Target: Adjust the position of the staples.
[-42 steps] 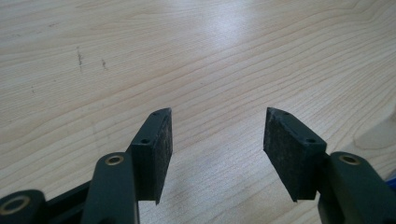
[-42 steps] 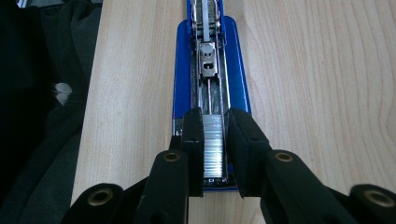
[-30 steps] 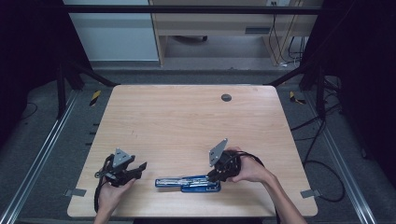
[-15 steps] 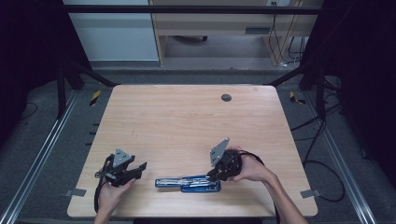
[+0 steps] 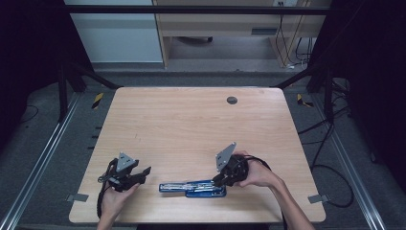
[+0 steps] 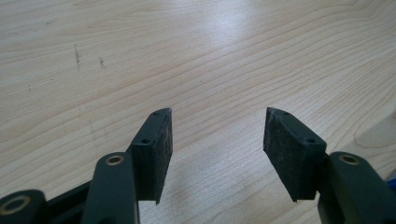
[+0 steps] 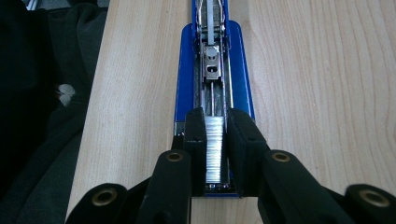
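Observation:
A blue stapler [image 5: 191, 188] lies opened out flat near the table's front edge, its metal magazine channel [image 7: 212, 88] facing up. My right gripper [image 5: 219, 180] is at the stapler's right end, shut on a silver strip of staples [image 7: 215, 154]. The strip sits between the pads, in line with the channel at the stapler's [image 7: 187, 88] near end. My left gripper [image 5: 142, 172] rests in a hand at the front left, apart from the stapler. In the left gripper view its jaws [image 6: 217, 140] stand open over bare wood with nothing between them.
The wooden table [image 5: 191, 129] has a small dark round disc [image 5: 231, 100] near its far edge. In the right gripper view the table's front edge runs along the left, with dark cloth [image 7: 42, 116] beyond it. Cables and metal rails lie on the floor around the table.

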Demonstrator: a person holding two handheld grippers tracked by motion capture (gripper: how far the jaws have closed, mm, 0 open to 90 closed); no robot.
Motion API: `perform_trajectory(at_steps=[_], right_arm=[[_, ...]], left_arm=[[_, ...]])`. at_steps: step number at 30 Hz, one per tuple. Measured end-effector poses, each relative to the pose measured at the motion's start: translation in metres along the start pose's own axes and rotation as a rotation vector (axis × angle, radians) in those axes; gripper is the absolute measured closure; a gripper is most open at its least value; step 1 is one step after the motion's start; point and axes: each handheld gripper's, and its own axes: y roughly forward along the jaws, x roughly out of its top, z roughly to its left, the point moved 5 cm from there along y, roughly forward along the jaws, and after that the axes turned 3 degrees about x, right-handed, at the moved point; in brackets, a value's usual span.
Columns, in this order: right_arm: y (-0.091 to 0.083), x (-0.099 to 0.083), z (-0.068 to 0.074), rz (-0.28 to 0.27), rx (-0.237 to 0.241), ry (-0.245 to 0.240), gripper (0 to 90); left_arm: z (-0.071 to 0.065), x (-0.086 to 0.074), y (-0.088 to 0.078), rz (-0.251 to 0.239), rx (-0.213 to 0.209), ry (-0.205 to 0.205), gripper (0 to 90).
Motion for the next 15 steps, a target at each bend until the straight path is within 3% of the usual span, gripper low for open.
perform_trajectory(at_steps=[11,15], right_arm=[[0.0014,0.0004,0.0004,0.005,-0.008,0.016,76.5],[-0.0016,0.0036,0.0006,-0.025,-0.014,0.024,74.9]], left_arm=[[0.0000,0.0001,-0.0007,-0.003,0.001,-0.002,42.6],[-0.0002,0.0002,-0.0007,-0.003,0.000,-0.001,42.6]])
